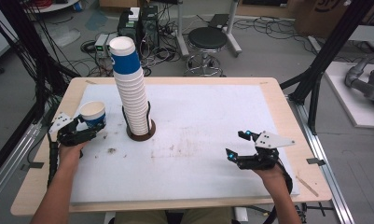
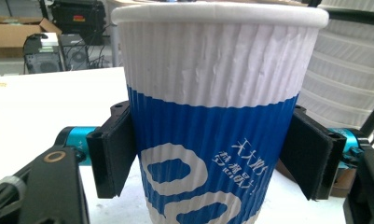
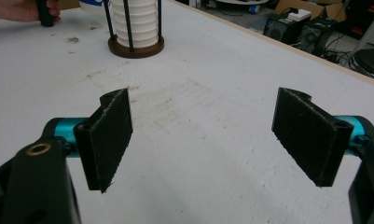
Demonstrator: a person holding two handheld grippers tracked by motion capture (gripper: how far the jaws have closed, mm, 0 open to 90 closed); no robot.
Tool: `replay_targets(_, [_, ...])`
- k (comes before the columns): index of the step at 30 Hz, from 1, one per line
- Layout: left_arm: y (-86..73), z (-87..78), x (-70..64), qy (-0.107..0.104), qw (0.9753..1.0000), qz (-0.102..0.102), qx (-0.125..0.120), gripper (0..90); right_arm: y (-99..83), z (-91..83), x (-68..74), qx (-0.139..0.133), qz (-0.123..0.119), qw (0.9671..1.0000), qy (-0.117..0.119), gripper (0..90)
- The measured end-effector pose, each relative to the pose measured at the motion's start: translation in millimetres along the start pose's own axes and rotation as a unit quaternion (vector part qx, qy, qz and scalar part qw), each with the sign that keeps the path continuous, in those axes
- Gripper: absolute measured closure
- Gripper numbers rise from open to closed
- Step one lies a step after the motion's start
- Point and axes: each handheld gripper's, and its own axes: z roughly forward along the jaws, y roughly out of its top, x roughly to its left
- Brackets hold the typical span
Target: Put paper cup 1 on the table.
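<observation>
A lab or workshop: beyond the white-topped wooden table (image 1: 278, 100) sit black computer towers (image 1: 140, 23), tangled floor cables (image 1: 168, 51), a round black stool (image 1: 207, 39) and cardboard boxes (image 1: 322, 16).

Wooden table (image 1: 287, 116), pale edge bare around a white mat (image 1: 208, 116) covering most of the top. Mat stained and smudged near centre. On the mat, left of centre: round brown stand (image 1: 141, 133) bearing tall cup stack (image 1: 131, 91).
</observation>
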Motion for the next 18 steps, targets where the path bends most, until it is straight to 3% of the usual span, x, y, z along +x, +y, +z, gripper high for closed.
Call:
replay_targets(4, [0.6, 1.5, 1.1, 0.012, 0.9998, -0.013, 0.006, 25.6, 0.2, 0.8, 0.8, 0.001, -0.001, 1.0000, 0.002, 20.7])
replay_targets(7, [3.4, 7.4, -0.6, 0.024, 0.9983, 0.006, 0.053, 25.6, 0.8, 0.9, 1.2, 0.000, -0.003, 1.0000, 0.004, 20.7])
replay_targets(11, [4.8, 13.0, -3.4, 0.033, 0.9958, 0.020, 0.083, 25.6, 0.9, 0.2, 1.1, -0.002, -0.005, 1.0000, 0.002, 20.7])
replay_targets(18, [5.4, 13.7, -4.8, 0.041, 0.9943, 0.020, 0.096, 25.4, 0.0, -2.0, 0.5, -0.003, -0.002, 1.0000, 0.002, 20.7])
